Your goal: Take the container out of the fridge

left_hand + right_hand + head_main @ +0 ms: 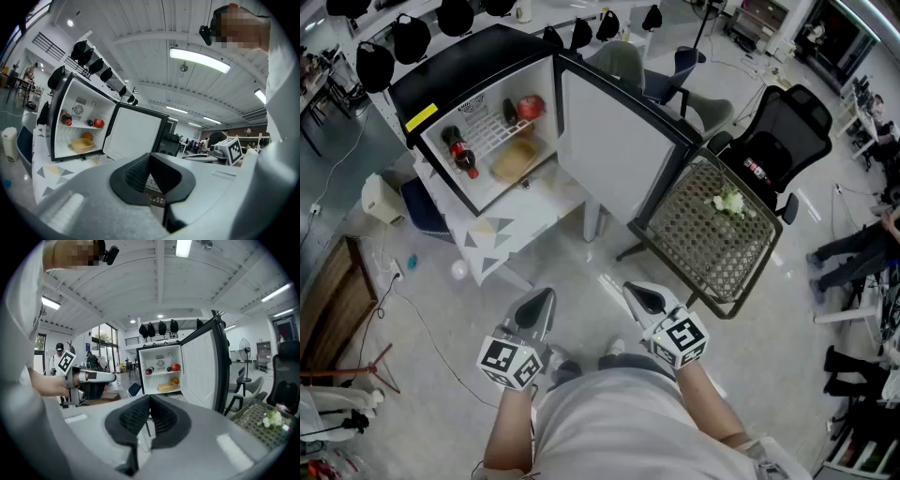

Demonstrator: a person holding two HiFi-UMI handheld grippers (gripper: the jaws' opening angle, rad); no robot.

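Open floor (pixel 431 319) before fridge (pixel 464 66) (container (pixel 514 161) seemingly near edge)

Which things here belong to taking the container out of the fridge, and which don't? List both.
Job: fridge, door open; tan container on its lower level; left claw; right claw.
Lying about: bottle, red fruit, mesh table, flowers, office chair.

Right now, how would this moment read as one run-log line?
fridge: open | container: inside, bottom compartment | left gripper: shut, empty | right gripper: shut, empty

Three views, all toward fridge (pixel 469 58)
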